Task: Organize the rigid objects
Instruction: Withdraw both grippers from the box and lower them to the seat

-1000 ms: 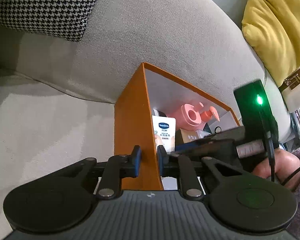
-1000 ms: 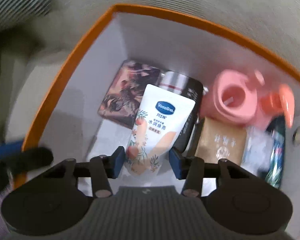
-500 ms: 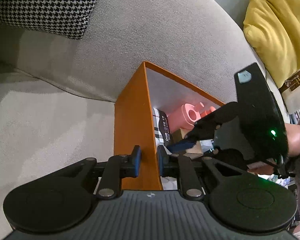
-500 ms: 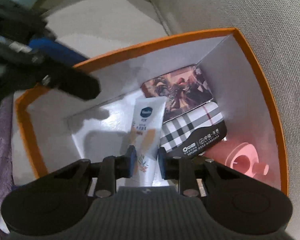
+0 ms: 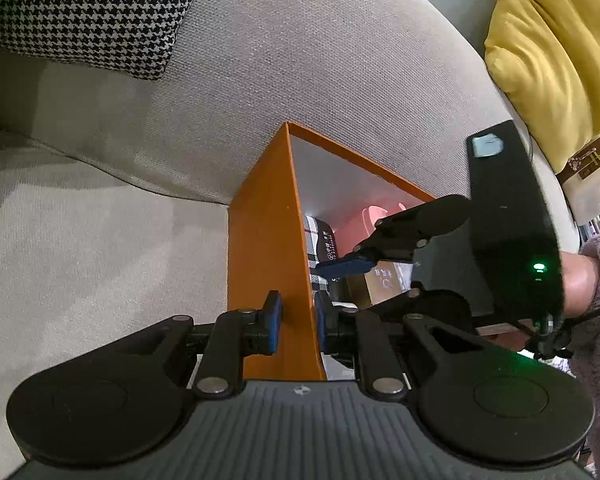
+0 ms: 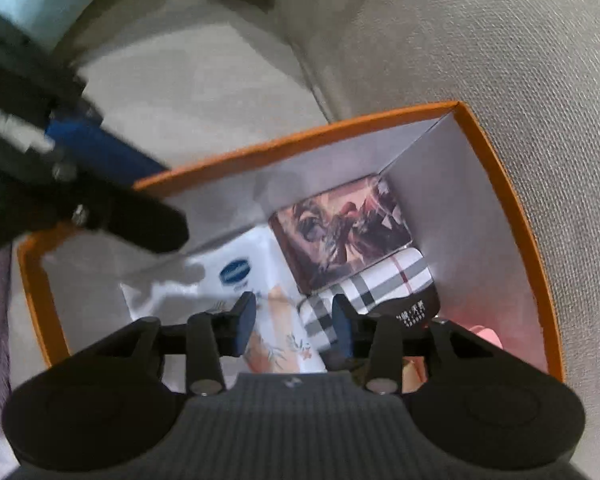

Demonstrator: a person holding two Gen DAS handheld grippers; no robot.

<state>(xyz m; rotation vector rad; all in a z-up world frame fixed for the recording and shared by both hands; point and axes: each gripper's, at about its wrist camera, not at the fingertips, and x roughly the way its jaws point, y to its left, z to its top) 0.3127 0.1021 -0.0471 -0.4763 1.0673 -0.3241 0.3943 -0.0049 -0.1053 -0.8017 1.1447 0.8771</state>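
Orange box [image 6: 512, 216]: smooth matt card; sofa [image 5: 300, 60]: coarse woven cloth; Vaseline tube [image 6: 256, 280]: glossy plastic.

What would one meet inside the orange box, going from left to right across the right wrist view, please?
Vaseline tube → illustrated card box → plaid case → pink item, mostly hidden behind the right gripper.

The right gripper [image 6: 293, 324] now stands open above the white Vaseline tube [image 6: 256, 300], which lies flat on the floor of the orange box [image 6: 512, 216], no longer clamped.
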